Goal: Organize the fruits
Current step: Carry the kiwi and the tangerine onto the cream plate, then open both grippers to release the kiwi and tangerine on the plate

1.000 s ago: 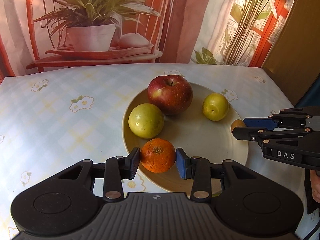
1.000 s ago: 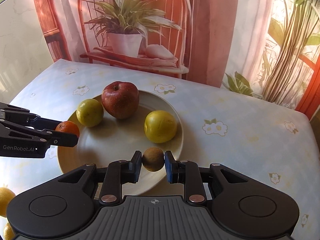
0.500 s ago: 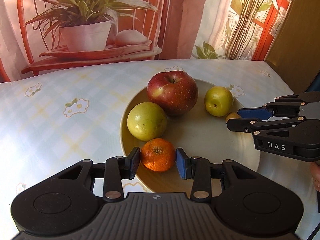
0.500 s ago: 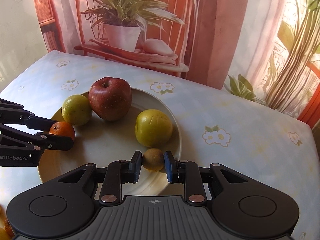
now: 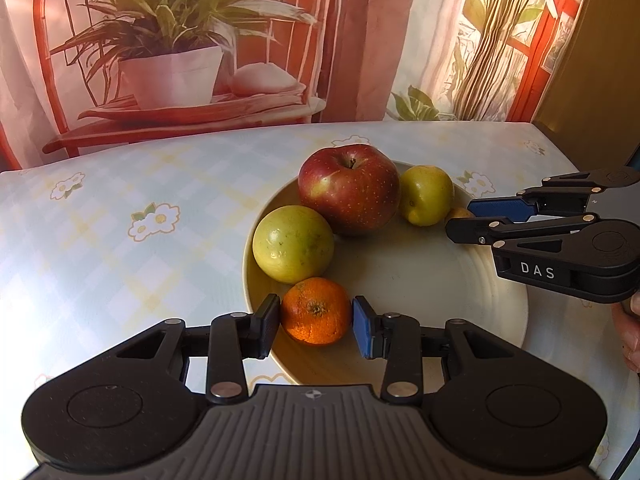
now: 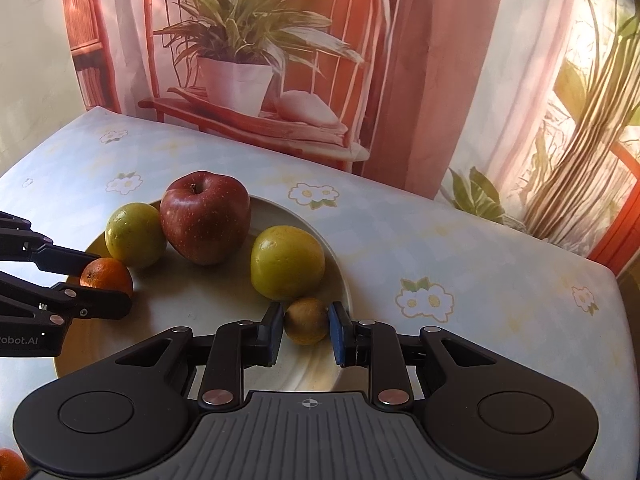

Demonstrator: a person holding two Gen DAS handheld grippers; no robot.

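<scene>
A cream plate [image 5: 420, 280] [image 6: 224, 308] on the flowered tablecloth holds a red apple [image 5: 349, 189] [image 6: 206, 217] and two yellow-green fruits [image 5: 293, 244] [image 5: 426, 195]. My left gripper [image 5: 315, 322] is shut on a small orange [image 5: 316, 310] [image 6: 106, 277] at the plate's near left edge, beside the larger green fruit. My right gripper [image 6: 306, 322] is shut on a small brown fruit [image 6: 306, 320] over the plate's right rim, just in front of the other yellow-green fruit [image 6: 287, 262]. In the left wrist view that brown fruit [image 5: 459, 213] peeks out behind the right gripper's fingers [image 5: 496, 208].
A printed backdrop with a potted plant [image 5: 176, 72] stands behind the table. Another orange fruit [image 6: 10, 464] lies at the bottom left corner of the right wrist view, off the plate. A hand [image 5: 630, 332] shows at the right edge. The table edge [image 6: 616, 280] runs at right.
The right gripper with the brown fruit has moved in over the plate, closer to the yellow-green fruit. The left gripper keeps its hold on the orange, and the plate looks a little nearer.
</scene>
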